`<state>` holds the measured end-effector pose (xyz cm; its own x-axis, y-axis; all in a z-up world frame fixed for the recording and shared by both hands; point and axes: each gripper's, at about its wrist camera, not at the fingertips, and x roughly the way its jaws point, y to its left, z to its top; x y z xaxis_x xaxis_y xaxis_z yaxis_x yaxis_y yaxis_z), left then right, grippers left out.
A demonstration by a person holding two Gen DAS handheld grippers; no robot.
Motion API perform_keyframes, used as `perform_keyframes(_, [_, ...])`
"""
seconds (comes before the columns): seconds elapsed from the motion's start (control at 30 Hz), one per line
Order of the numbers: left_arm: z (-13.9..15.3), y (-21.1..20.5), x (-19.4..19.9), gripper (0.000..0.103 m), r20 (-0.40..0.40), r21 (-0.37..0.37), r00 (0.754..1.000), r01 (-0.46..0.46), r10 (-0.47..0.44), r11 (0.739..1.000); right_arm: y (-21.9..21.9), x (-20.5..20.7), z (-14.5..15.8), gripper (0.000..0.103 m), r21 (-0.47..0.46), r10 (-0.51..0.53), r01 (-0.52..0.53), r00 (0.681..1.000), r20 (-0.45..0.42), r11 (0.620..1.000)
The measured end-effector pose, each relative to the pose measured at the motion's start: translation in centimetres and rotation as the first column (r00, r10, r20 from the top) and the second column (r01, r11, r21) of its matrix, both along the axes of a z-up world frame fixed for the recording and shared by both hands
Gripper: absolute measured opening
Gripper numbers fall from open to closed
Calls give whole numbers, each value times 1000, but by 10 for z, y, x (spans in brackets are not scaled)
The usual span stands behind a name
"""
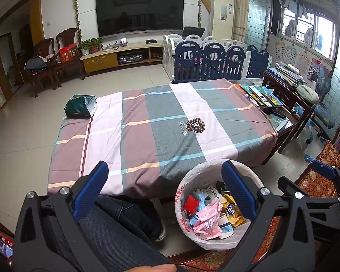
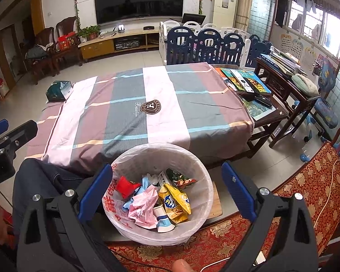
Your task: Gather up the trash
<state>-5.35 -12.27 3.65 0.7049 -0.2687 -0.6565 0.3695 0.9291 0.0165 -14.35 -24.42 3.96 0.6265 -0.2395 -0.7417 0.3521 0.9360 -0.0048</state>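
My right claw [image 2: 166,195] hangs spread and empty over the round white bin [image 2: 133,163], its thin plastic liner holding crumpled wrappers [image 2: 145,206]. My left claw [image 1: 164,188] is spread too, nothing between its ribbed blue pads. Beyond, the checked cloth worktop [image 2: 165,104] carries a dark green tissue pack [image 1: 80,106] at its far-left corner.

Wore dark blue denim trousers [image 1: 115,233] and a grey shoe [image 1: 159,232], lower centre of the left view. Carried two black plastic grippers, left gripper [image 1: 167,188] and right gripper [image 2: 167,188], each with ribbed blue finger pads [image 1: 238,190] and round silver screws [image 1: 264,190] at the joints.
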Motion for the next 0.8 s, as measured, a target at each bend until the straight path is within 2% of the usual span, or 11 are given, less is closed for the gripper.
perform_keyframes(0.8, [-3, 0, 1, 100, -9, 0, 1000, -2, 2, 1000, 0, 1, -1, 95, -1, 0, 0, 1000, -2, 1000])
